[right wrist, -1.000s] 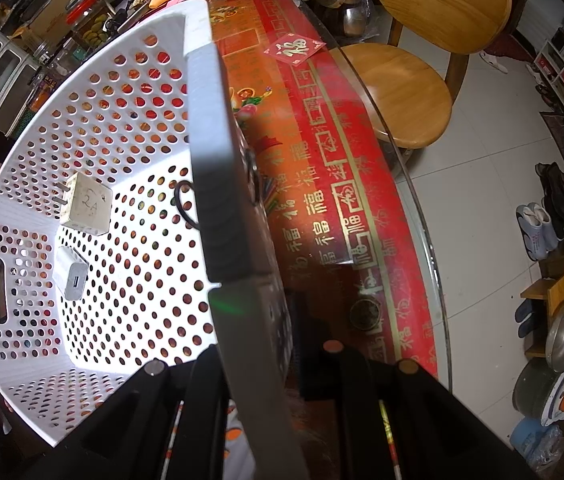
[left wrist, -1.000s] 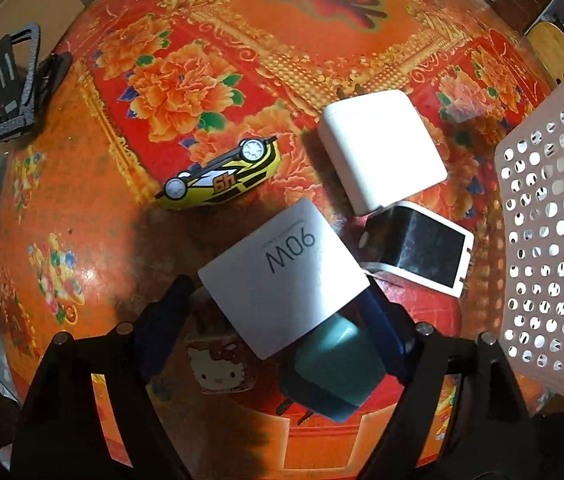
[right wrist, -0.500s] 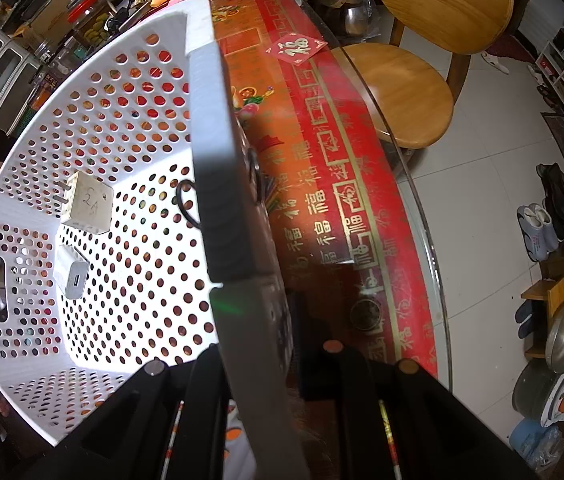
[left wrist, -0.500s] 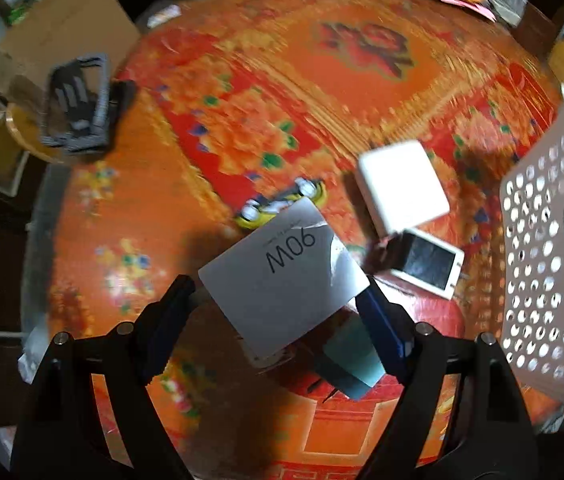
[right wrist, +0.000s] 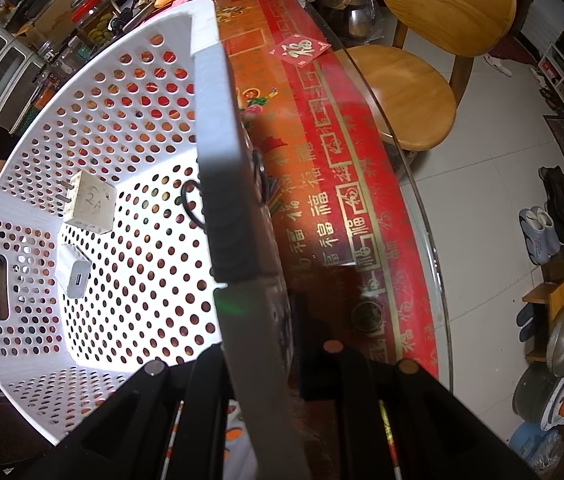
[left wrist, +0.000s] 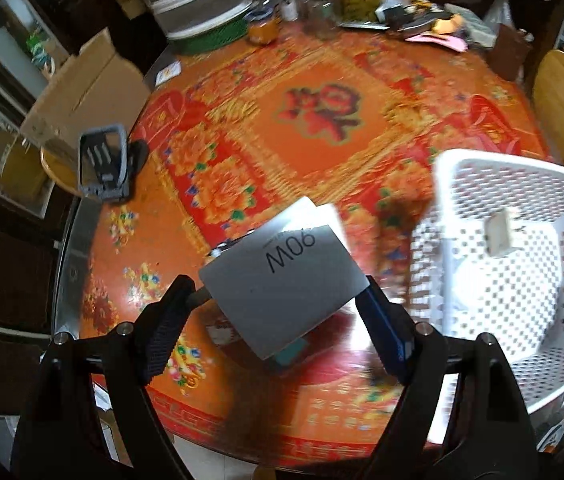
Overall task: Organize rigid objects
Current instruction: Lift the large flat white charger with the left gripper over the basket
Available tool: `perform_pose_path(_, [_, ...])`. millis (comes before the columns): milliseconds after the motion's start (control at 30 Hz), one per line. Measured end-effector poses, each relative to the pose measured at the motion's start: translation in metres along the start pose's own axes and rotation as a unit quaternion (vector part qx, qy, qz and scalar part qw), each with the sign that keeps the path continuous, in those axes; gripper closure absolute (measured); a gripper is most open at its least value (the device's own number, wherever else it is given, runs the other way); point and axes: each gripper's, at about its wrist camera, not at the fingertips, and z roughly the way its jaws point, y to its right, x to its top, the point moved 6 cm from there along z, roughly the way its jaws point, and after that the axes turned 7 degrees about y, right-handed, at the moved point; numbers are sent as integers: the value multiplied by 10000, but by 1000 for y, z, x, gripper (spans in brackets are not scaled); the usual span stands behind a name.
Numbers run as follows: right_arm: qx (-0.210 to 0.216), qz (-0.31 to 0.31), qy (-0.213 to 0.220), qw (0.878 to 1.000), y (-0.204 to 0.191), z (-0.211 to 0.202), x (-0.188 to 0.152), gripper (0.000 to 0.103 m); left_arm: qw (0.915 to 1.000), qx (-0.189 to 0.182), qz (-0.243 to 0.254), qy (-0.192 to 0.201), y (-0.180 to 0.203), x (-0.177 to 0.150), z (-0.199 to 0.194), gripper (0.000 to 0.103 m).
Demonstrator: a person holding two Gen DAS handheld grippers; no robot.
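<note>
1. Your left gripper (left wrist: 282,312) pinches the white charger (left wrist: 282,284) marked 90W: it sits squarely between the two jaws, held up off the table (left wrist: 322,128).
2. Your right gripper (right wrist: 257,344) is clamped on the near rim of the white basket (right wrist: 121,128).
3. Inside the basket lie a small white plug (right wrist: 73,274) and, farther in, a charger marked 2A (right wrist: 90,202).
4. Far across the table edge sits a black phone stand (left wrist: 102,166).
</note>
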Motion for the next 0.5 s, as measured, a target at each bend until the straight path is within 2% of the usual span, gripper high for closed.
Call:
perform_pose_path(267, [18,29,29,10000,2,-2,1,94,9973,-417,562,217,81,11,-38,23])
perform_pose_path(400, [27,3,21,10000,2,-2,1,94,9942,-623,855,182,124,7,-40,23])
perform_pose_path(500, [34,-12,21,10000,3,-2,1,94,9931,-644,972,114,144,4,-34,23])
